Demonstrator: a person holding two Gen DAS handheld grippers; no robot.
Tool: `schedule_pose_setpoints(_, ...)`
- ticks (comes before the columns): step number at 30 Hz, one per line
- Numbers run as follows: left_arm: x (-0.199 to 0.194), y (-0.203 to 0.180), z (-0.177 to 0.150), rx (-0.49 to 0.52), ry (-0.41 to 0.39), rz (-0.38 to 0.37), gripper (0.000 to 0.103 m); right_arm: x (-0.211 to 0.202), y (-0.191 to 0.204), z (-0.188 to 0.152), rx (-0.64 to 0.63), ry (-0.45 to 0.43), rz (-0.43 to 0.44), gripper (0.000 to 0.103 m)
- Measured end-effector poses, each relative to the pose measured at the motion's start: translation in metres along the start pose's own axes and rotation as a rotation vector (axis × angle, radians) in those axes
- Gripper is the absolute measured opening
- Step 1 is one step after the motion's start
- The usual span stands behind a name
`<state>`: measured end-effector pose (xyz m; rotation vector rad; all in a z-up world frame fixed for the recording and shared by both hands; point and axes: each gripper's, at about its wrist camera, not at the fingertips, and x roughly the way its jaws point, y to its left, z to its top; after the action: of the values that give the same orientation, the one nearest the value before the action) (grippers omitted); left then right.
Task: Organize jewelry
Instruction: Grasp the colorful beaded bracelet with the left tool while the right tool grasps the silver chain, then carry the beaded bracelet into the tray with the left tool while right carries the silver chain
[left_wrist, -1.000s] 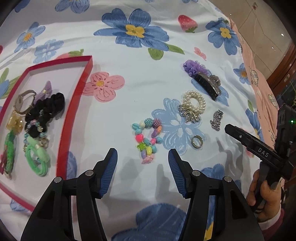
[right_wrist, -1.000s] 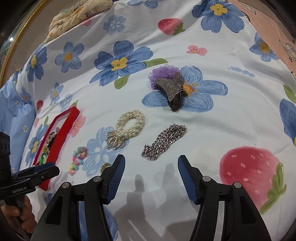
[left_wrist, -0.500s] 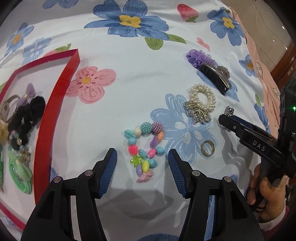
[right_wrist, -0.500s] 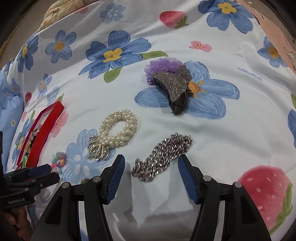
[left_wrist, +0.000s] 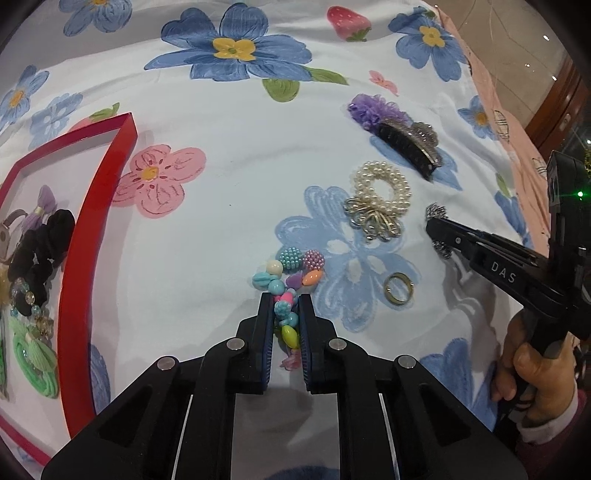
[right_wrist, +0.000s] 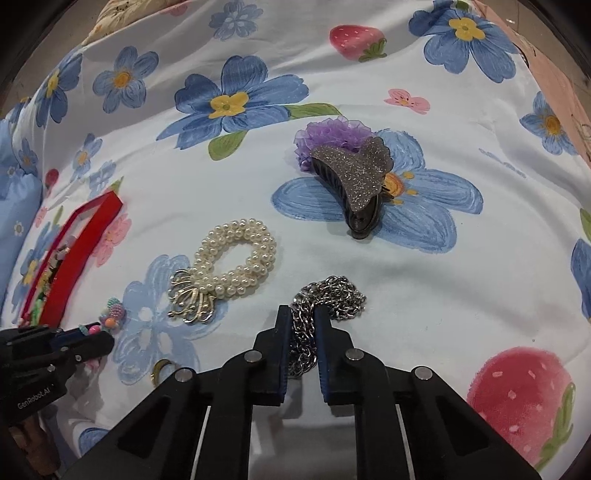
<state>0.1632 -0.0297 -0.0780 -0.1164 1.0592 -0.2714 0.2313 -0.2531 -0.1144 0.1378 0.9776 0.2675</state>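
From the left wrist camera, the left gripper (left_wrist: 283, 308) has its jaws drawn in on the coloured bead bracelet (left_wrist: 290, 286), the blue pads pressing its near strand while the far beads spill out past the tips onto the flowered sheet (left_wrist: 236, 155). To the left lies the red tray (left_wrist: 79, 254), and only this view looks into it: a black scrunchie (left_wrist: 40, 251), a lilac bow (left_wrist: 42, 206) and green hair ties (left_wrist: 35, 363) lie inside. Right of the bracelet sits a gold ring (left_wrist: 398, 288) in plain sight, then the pearl bracelet (left_wrist: 382, 201), and farther off a dark claw clip (left_wrist: 410, 146) beside a purple frill scrunchie (left_wrist: 373, 109). At the right edge the right gripper (left_wrist: 437, 230), held in a hand (left_wrist: 532, 363), points in from the side; bits of silver chain (left_wrist: 436, 212) show above and below its tip.

From the right wrist camera, the right gripper (right_wrist: 300, 314) is closing its jaws, and the pads already press the silver chain (right_wrist: 332, 291), whose loose end bunches beyond the tips. The clip's glittered top face is plain here. The tray (right_wrist: 70, 273) shows only edge-on at far left, its contents mostly hidden. The left gripper (right_wrist: 94, 332) appears low at left with coloured beads at its tip, and the ring (right_wrist: 162, 369) is half hidden.
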Motion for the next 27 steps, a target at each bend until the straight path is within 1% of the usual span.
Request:
schedule_pose_setpoints(2, -0.006, -0.001, -0.002, -0.001, -0.008, -0.011, 0.011, -0.008, 0.002, -0.002, 0.007, -0.011, 0.027, 0.012)
schedule_pose_setpoints(3, -0.009, -0.001, -0.003, -0.002, -0.014, -0.016, 0.008, -0.011, 0.003, -0.003, 0.009, -0.016, 0.037, 0.008)
schedule_pose_setpoints(4, -0.012, -0.001, -0.004, -0.005, -0.019, -0.018, 0.008, -0.017, 0.005, -0.003, 0.013, -0.024, 0.057, 0.006)
schedule_pose_setpoints(13, -0.052, 0.012, -0.011, -0.044, -0.09, -0.024, 0.008, -0.061, 0.029, 0.0, -0.018, -0.102, 0.125, 0.006)
schedule_pose_setpoints(20, -0.088, 0.036, -0.018, -0.09, -0.149, -0.014, 0.008, -0.08, 0.049, 0.006, -0.03, -0.136, 0.19, 0.006)
schedule_pose_setpoints(27, -0.12, 0.069, -0.029, -0.156, -0.201, 0.018, 0.008, -0.092, 0.089, 0.013, -0.09, -0.159, 0.251, 0.006)
